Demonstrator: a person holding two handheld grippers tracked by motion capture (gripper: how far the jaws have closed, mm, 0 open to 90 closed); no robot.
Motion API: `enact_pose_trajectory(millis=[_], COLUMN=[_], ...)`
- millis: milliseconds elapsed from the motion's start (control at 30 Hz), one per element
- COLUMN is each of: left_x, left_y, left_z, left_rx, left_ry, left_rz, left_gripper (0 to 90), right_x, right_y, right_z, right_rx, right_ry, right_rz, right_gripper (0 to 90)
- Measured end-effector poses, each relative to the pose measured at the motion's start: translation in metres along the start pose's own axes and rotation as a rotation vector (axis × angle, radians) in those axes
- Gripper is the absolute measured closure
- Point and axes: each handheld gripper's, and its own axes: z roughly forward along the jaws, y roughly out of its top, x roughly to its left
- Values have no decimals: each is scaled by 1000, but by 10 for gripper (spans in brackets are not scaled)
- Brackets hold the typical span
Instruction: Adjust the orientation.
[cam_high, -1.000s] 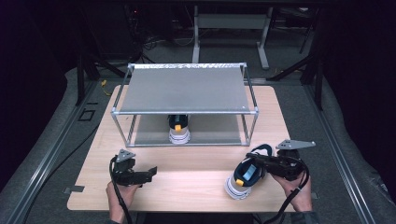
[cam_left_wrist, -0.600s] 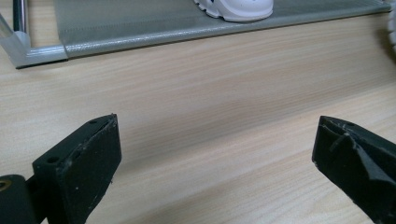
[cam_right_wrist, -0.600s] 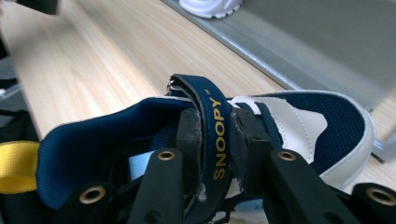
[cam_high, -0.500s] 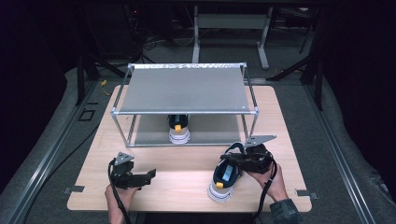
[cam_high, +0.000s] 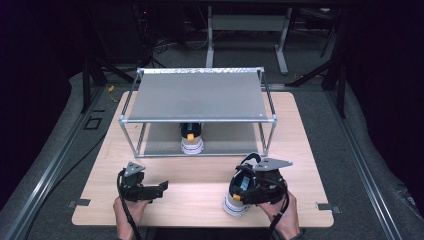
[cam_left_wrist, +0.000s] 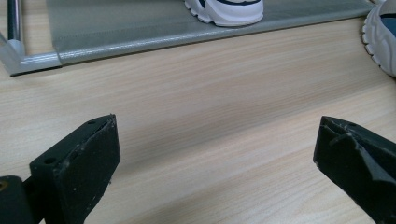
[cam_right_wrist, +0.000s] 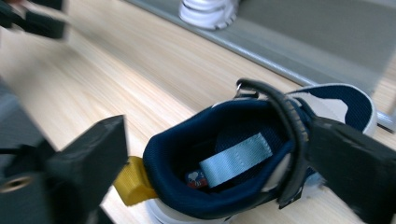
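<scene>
My right gripper (cam_high: 239, 192) has carried the shoe (cam_high: 243, 187) leftward along the tabletop (cam_high: 200, 180); its fingers (cam_right_wrist: 88, 163) have just been opening, the shoe's collar loose between them. My left gripper (cam_high: 162, 187) remains parked, fingers apart, empty.

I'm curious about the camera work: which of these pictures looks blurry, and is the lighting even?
Right gripper view: smeared, the shoe fairly sharp. Left gripper view: crisp wood grain on the table. High view: table lit, surroundings dark.
</scene>
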Motion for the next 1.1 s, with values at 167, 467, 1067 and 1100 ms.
enact_pose_trajectory(millis=[167,467,1067,1100], left_x=[3,4,4,4], left_y=[-1,-2,-7,-7], left_z=[-3,-8,-7,-7], left_rx=[-4,-17,-20,-21], left_ry=[11,13,42,45], left_rz=[-3,-8,-9,-9], left_gripper=[4,3,0,0], right_x=[10,4,-44,-43], right_y=[-4,-20,-73,-74], right_z=[17,8,-51,-50], right_rx=[34,57,-38,-38], right_ry=[-74,-131,-172,-150], right_rz=[-18,-16,110,109], right_gripper=[44,64,28,9])
